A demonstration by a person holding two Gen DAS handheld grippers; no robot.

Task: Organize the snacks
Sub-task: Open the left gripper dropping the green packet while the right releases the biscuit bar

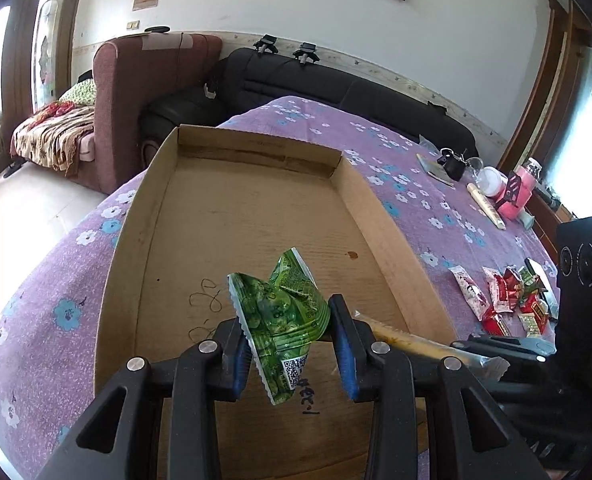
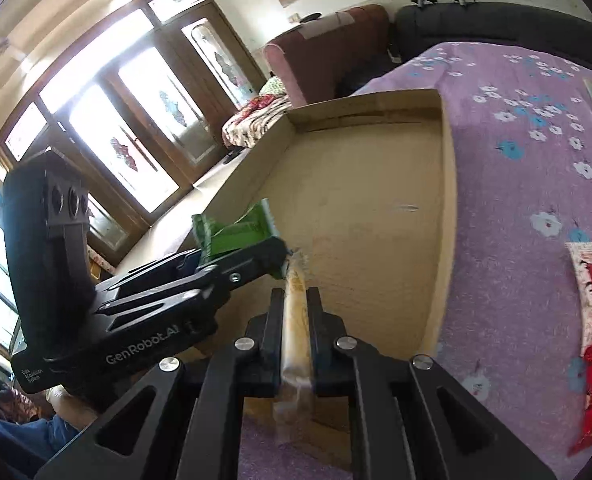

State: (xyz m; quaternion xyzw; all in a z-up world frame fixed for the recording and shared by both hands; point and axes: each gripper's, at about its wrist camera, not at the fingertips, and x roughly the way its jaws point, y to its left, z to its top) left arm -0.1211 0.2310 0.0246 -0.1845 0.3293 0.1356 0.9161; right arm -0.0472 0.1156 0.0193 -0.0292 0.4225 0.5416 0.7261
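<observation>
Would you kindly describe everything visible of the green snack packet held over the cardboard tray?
The green snack packet is a small, glossy, crinkled pouch printed with round green pieces, with a QR code on a white patch near its lower end and serrated sealed edges. It is crumpled and tilted, clamped between the blue-padded jaws of the left gripper, hanging above the near part of the tray floor without touching it. Its upper corner folds up freely.
</observation>
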